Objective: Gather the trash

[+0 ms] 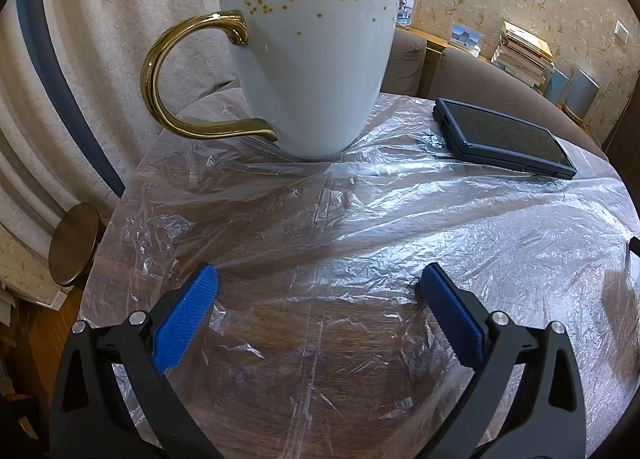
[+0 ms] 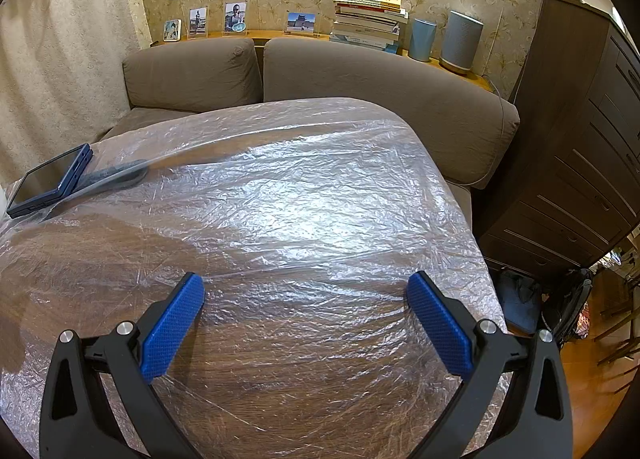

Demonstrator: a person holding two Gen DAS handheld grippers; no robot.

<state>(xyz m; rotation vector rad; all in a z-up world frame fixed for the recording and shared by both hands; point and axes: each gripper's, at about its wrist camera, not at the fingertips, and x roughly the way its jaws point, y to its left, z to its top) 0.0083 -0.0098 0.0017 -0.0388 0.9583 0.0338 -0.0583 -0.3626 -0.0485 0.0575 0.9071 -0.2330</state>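
A clear plastic sheet [image 1: 360, 227] covers the wooden table; it also shows in the right wrist view [image 2: 312, 195]. A white mug [image 1: 312, 71] with gold dots and a gold handle stands on the sheet, straight ahead of my left gripper [image 1: 318, 279]. A dark blue phone [image 1: 504, 139] lies flat to the mug's right; it also shows at the far left of the right wrist view [image 2: 50, 181]. My left gripper is open and empty, low over the sheet. My right gripper [image 2: 306, 287] is open and empty over the sheet near the table's right side.
A brown sofa [image 2: 360, 75] stands behind the table. A shelf behind it holds stacked books [image 2: 368, 19], photo frames and two speakers. A dark wooden cabinet [image 2: 580, 163] stands right of the table. A round stool [image 1: 74, 243] is at the left, by curtains.
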